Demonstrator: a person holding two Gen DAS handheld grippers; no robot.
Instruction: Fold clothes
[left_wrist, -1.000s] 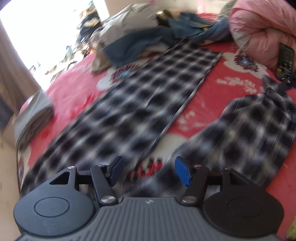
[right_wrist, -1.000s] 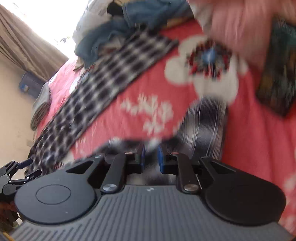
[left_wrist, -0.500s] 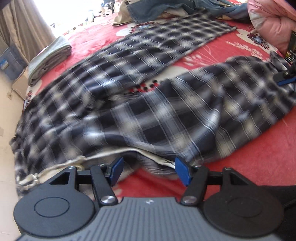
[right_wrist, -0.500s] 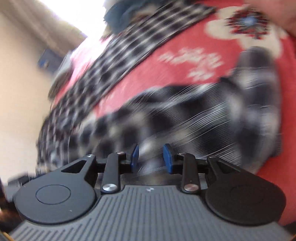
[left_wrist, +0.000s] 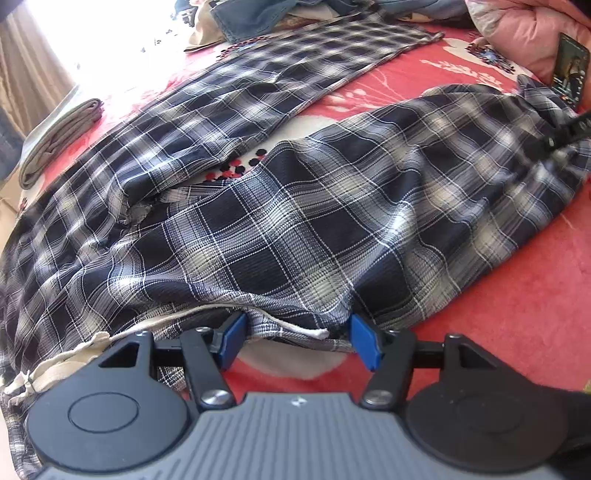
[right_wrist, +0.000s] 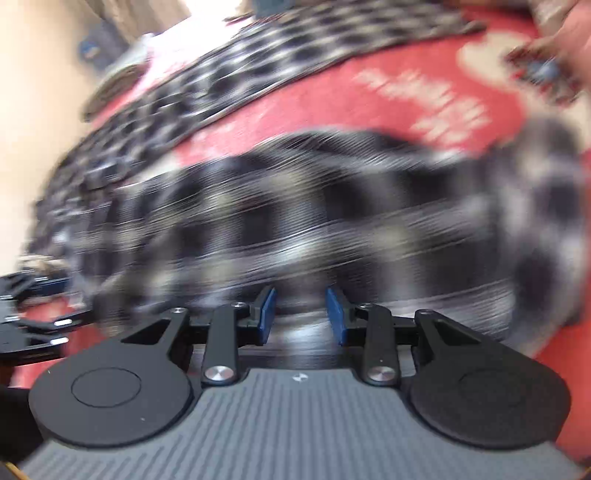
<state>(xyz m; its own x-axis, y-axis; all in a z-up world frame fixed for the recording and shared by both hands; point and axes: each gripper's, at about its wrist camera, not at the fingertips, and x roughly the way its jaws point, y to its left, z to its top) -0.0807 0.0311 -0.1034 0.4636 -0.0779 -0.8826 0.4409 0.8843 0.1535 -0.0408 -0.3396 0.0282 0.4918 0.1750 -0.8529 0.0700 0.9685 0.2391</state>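
On red bedspread (left_wrist: 517, 314): plaid pants (left_wrist: 295, 221); left tongs (left_wrist: 295, 341) wide, right tongs (right_wrist: 300, 314) parted.

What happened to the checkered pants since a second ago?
The right claw was shut on one leg of the plaid pants and dragged it toward the waist; now it stands open, having let go. The left claw came down to the waistband edge, open throughout. The other leg, the grey folded cloth and the red bedspread stayed put.

Each gripper (left_wrist: 295, 345) (right_wrist: 300, 314) has a grey ribbed body, two round black discs, black link arms with silver screws, and blue pads (left_wrist: 364, 347).
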